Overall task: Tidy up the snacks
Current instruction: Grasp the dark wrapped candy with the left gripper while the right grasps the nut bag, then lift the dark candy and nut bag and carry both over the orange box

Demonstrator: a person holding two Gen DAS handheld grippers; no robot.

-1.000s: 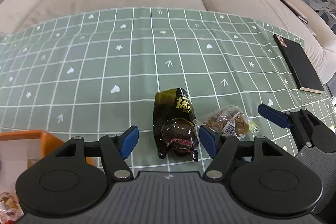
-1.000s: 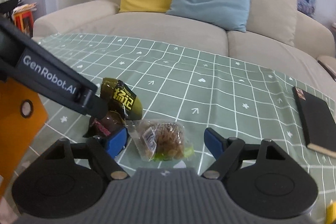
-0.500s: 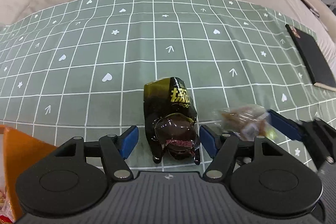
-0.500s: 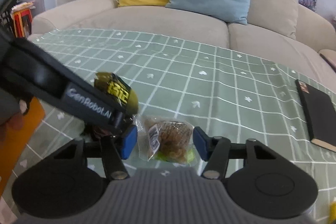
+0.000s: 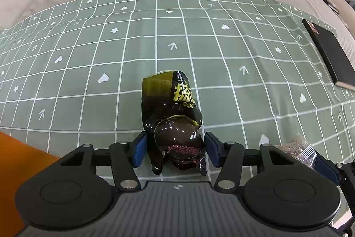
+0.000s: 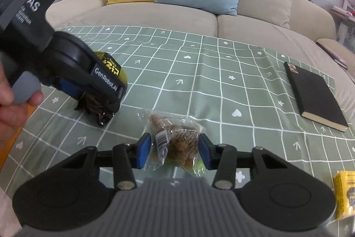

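Snacks sit inside both sets of jaws at once. The left gripper [image 5: 175,149] has its blue pads against the two sides of the dark glossy packet [image 5: 172,117], which lies on the green checked cloth [image 5: 88,72] near the surface's near edge; the jaws look closed onto the packet's crinkled lower end, though how firm the pinch is cannot be read. The right gripper [image 6: 174,152] has its jaws drawn in on the clear bag of brown bites [image 6: 175,141], pads touching the film on both sides, the bag resting on the cloth just right of the dark packet.

Both look like fresh grasps, with the lift not yet made. To do it well, squeeze until the film stops yielding, since both wrappers are slippery and mostly air, then raise straight up before carrying sideways so the bags do not drag. The two grippers are near each other, so lifting one ahead of the other would avoid a knock.

Further out, an orange container [image 5: 20,161] shows at the near left corner, a likely destination. A black notebook [image 6: 315,92] lies toward the right edge, well apart, and a yellow packet [image 6: 344,192] waits at the near right corner. A beige sofa [image 6: 155,12] stands beyond the far edge.
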